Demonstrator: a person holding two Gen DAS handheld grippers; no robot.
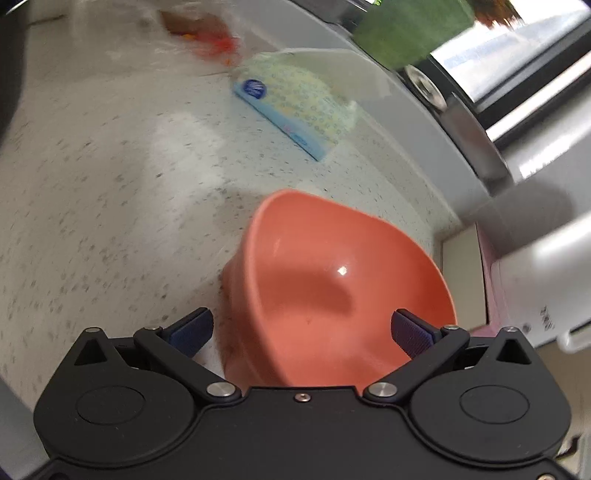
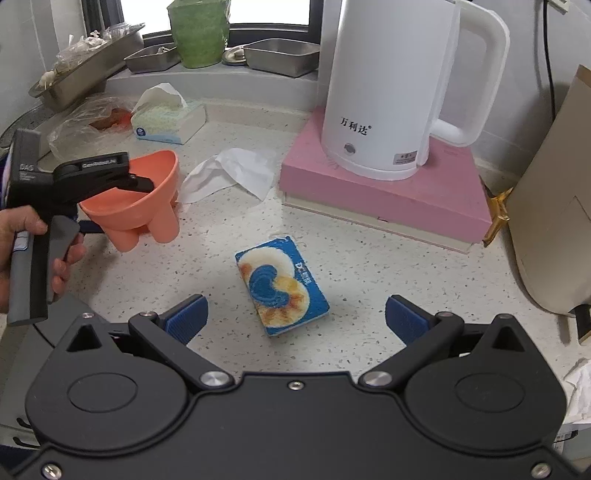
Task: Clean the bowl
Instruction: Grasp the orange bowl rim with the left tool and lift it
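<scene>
The salmon-pink footed bowl hangs tilted between the pads of my left gripper, lifted off the counter. In the right wrist view the bowl is at the left, in the air, with one finger of my left gripper over its rim. Whether the left jaws clamp the rim or just straddle it is unclear. My right gripper is open and empty, low over a blue, white and orange sponge that lies flat on the speckled counter.
A white kettle stands on a pink box at the back right. A crumpled tissue, a tissue pack and a plastic bag lie behind the bowl. Steel trays and a green pot line the sill. A beige appliance stands at the right.
</scene>
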